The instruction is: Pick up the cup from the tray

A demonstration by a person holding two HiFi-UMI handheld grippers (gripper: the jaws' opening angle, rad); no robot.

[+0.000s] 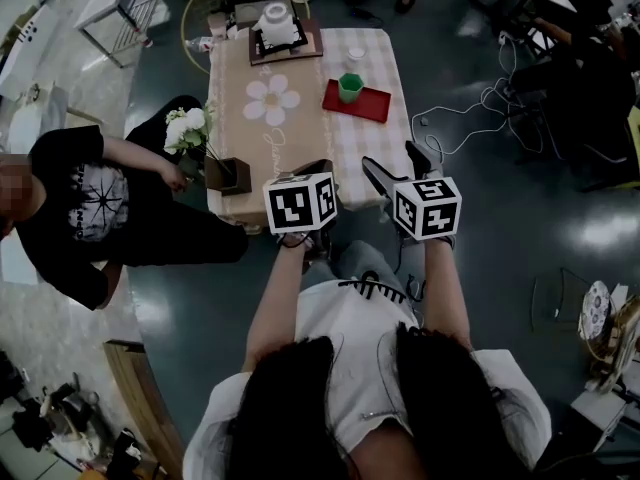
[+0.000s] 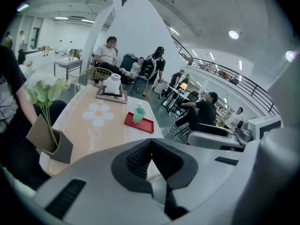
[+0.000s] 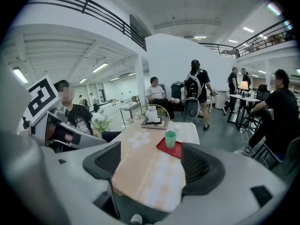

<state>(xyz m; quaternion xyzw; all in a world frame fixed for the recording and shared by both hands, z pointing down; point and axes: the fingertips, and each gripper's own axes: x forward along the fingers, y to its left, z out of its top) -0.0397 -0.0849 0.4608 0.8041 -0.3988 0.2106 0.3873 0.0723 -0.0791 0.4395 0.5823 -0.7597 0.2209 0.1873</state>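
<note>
A green cup (image 1: 350, 86) stands upright on a red tray (image 1: 372, 106) at the far right of the cloth-covered table (image 1: 260, 138). Both grippers hover at the near table edge, well short of the tray. My left gripper (image 1: 320, 165) is shut with nothing in it; its pads meet at the tips (image 2: 150, 142), and the cup (image 2: 138, 116) and tray (image 2: 146, 125) lie beyond them. My right gripper (image 1: 392, 158) is open and empty. In the right gripper view the cup (image 3: 170, 138) and tray (image 3: 163, 146) show far ahead between its spread jaws (image 3: 152, 150).
A dark box vase (image 1: 228, 175) with white flowers (image 1: 186, 128) sits at the near left table corner. A white object on a dark tray (image 1: 280, 28) stands at the far end. A seated person in black (image 1: 90, 208) is left of the table. Cables (image 1: 480, 108) lie on the floor to the right.
</note>
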